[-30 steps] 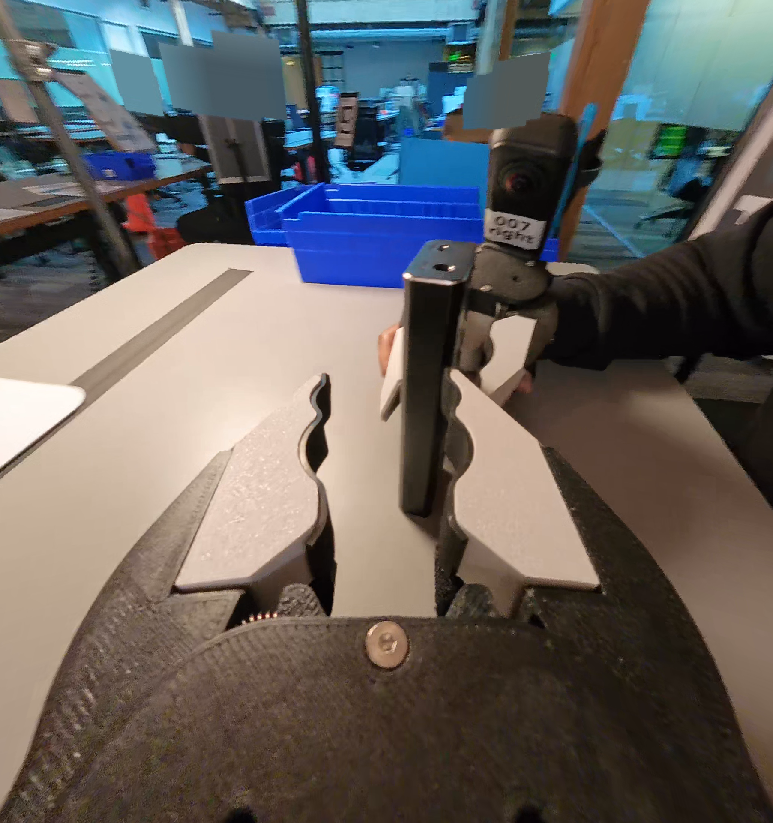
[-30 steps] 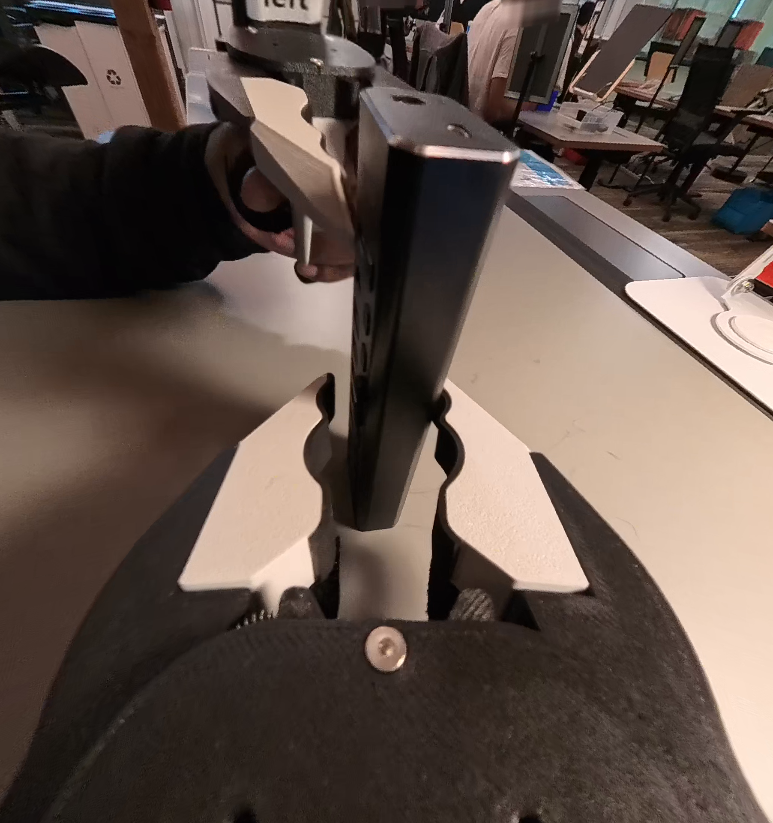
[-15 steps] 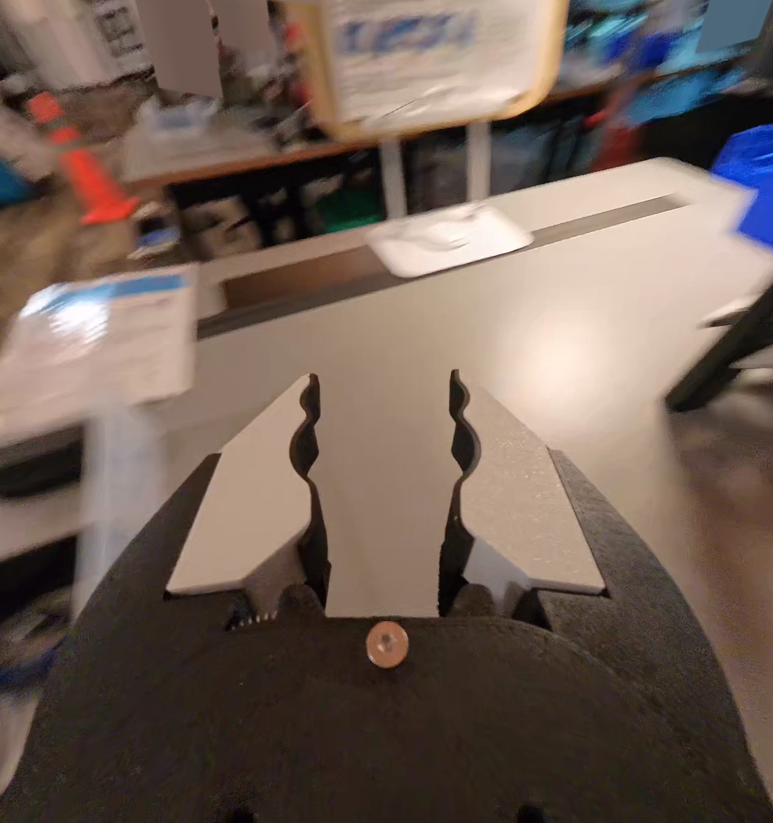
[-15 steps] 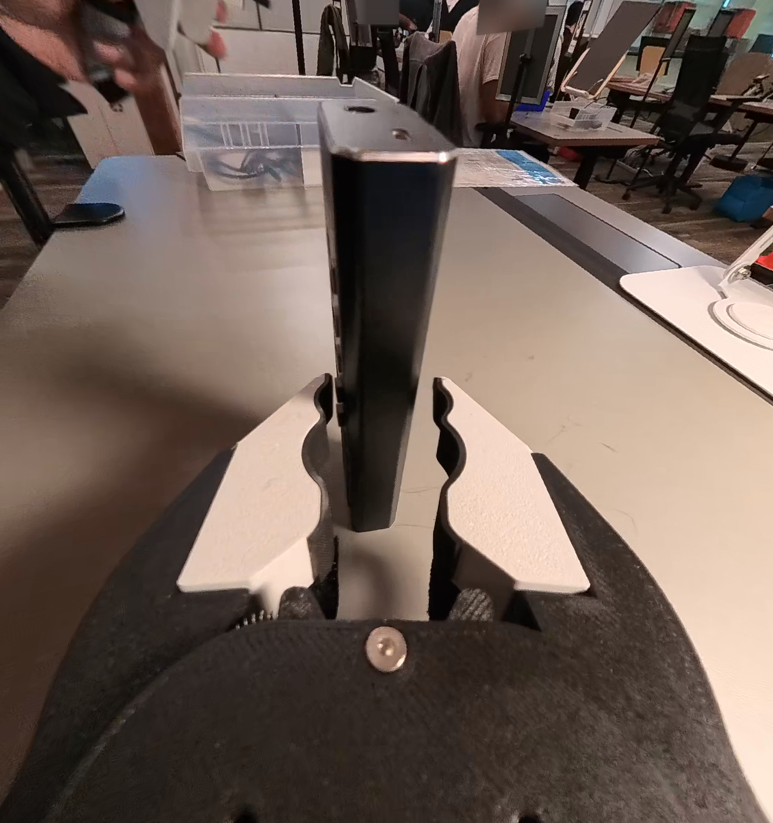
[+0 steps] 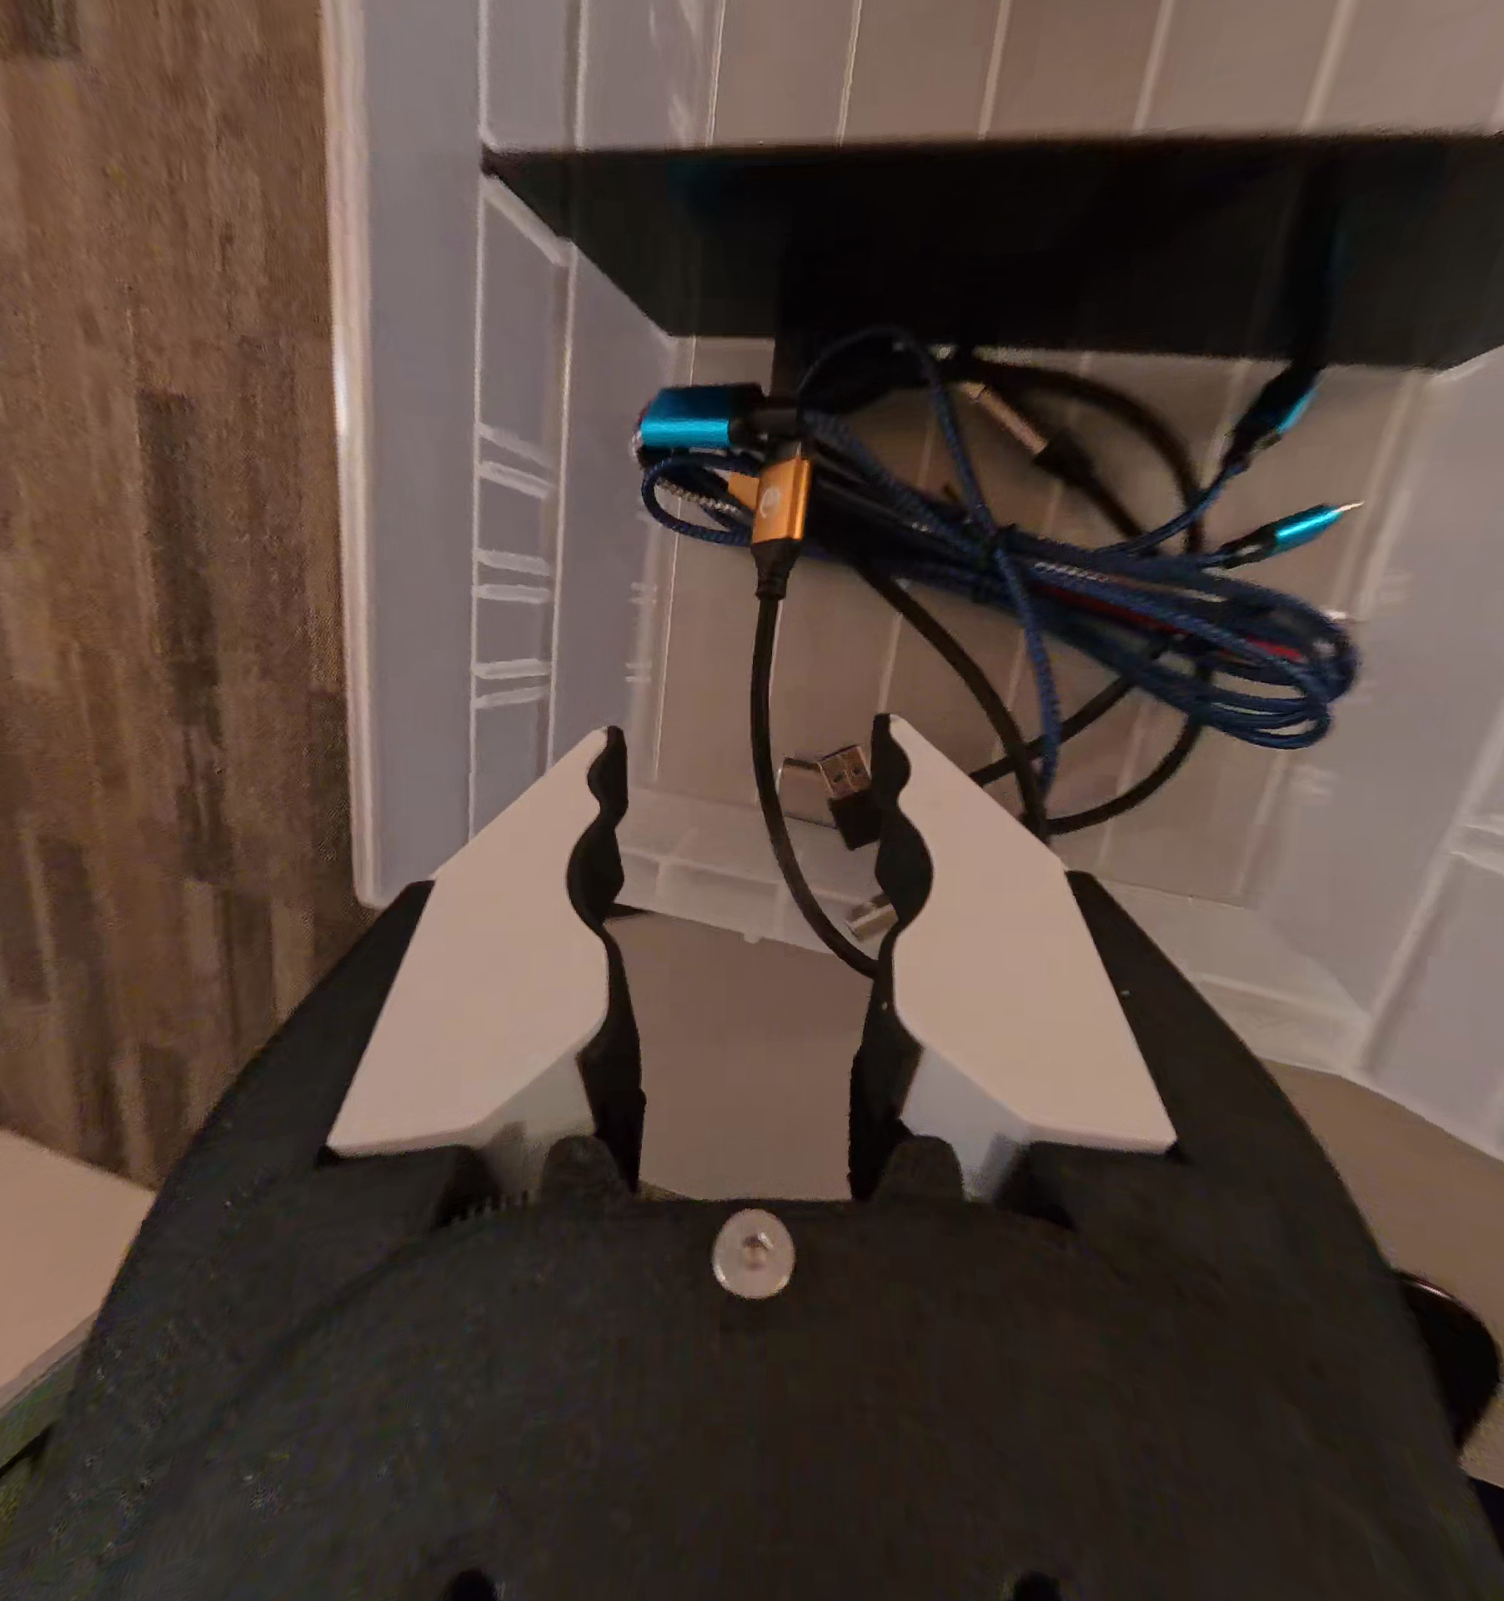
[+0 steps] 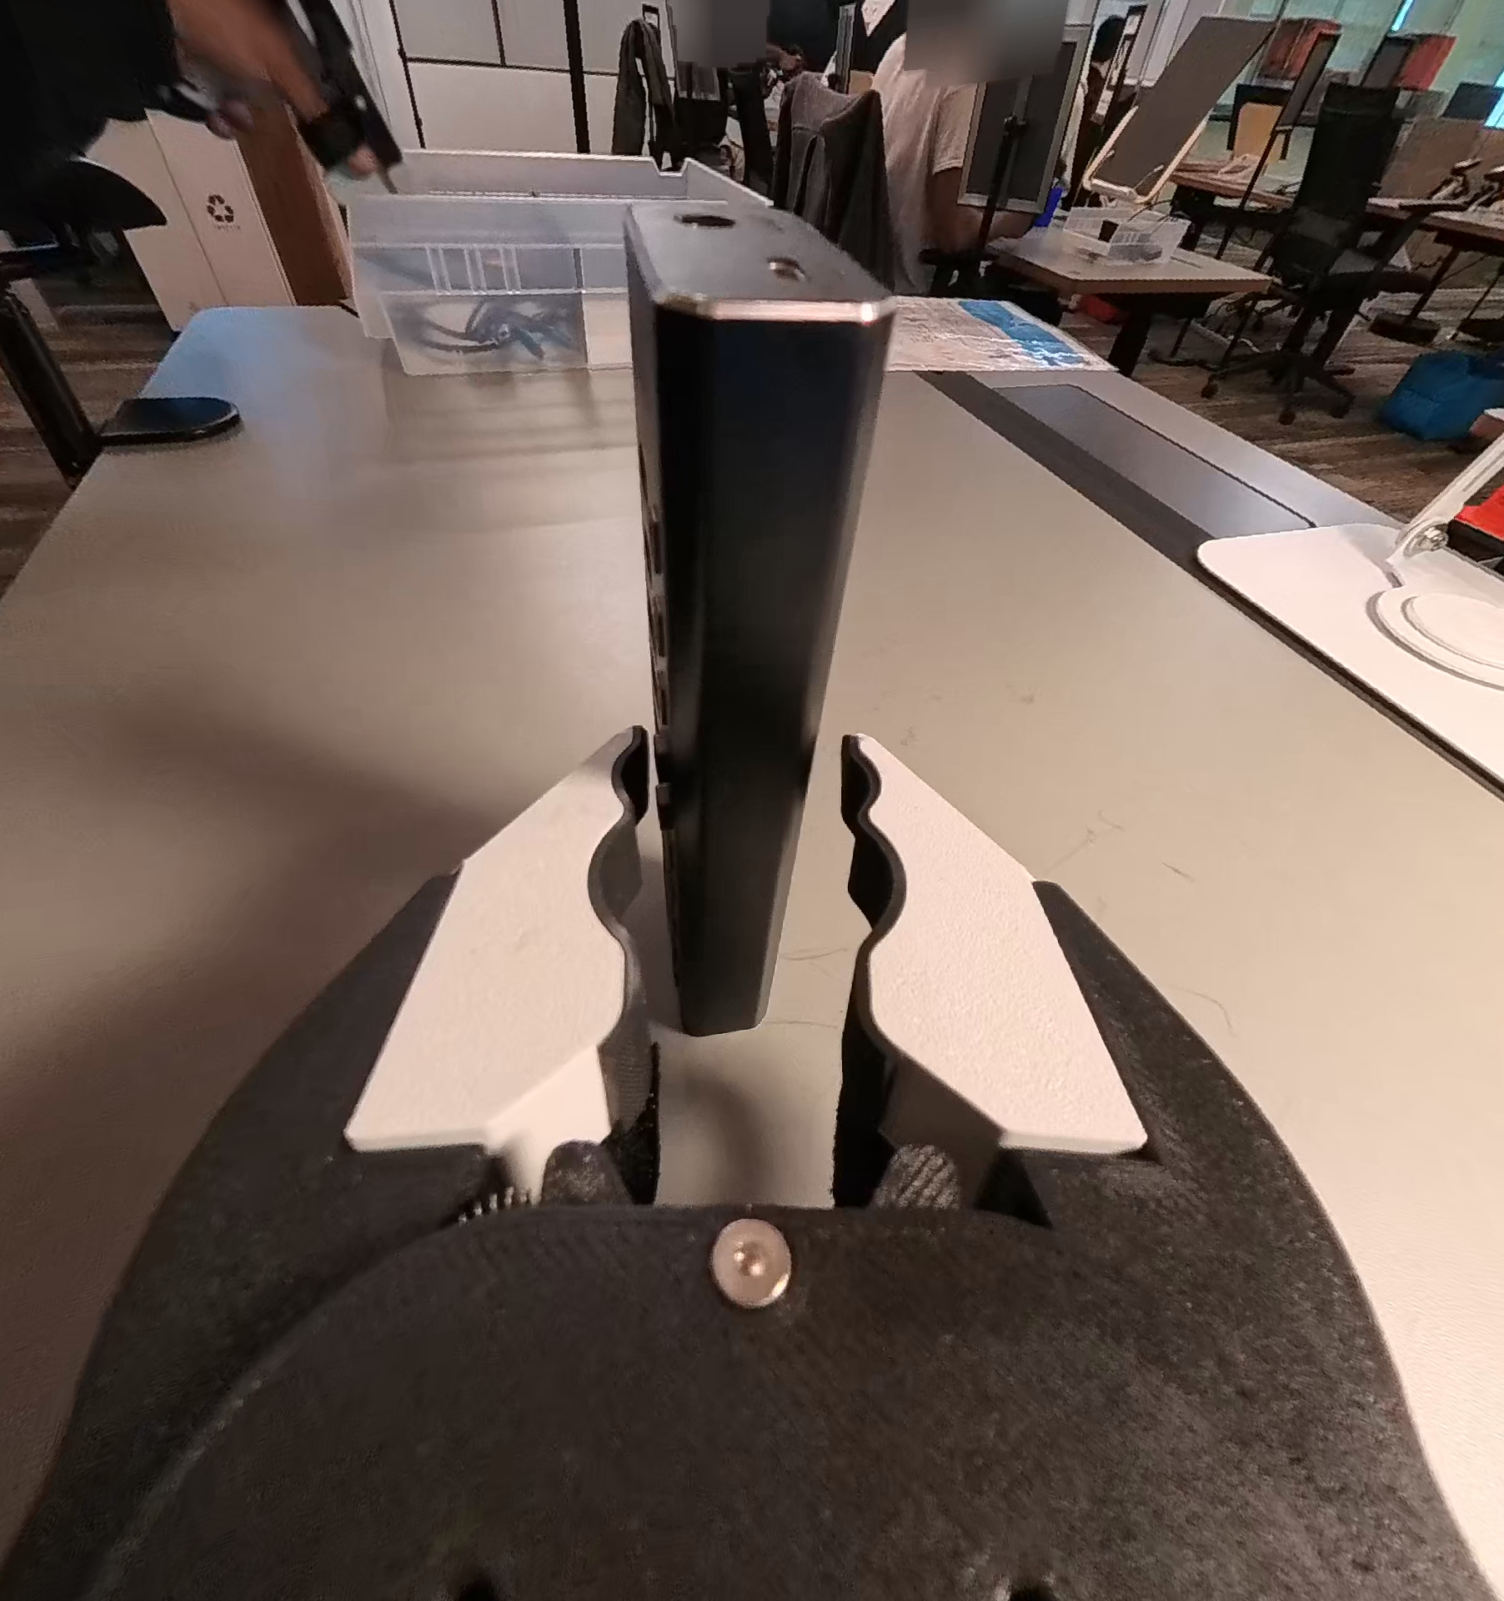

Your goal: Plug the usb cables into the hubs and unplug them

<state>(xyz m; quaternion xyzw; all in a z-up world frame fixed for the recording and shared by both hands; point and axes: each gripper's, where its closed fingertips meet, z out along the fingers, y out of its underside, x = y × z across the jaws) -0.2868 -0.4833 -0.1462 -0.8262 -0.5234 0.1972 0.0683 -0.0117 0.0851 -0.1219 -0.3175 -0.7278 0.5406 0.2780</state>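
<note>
the grey table (image 6: pixel 1078 780) holds a black hub (image 6: pixel 757 606), a clear bin (image 6: pixel 471 260) and a white pad (image 6: pixel 1381 624).

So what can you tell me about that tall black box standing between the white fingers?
The hub is a long, slim black box that looks like metal, with shiny bevelled edges. It stands upright on its short end on the grey table. Its top end has two small round holes, and a row of slots runs down its left side. The right gripper sits around its lower part with a gap on each side, so the fingers don't seem to squeeze it.
</note>
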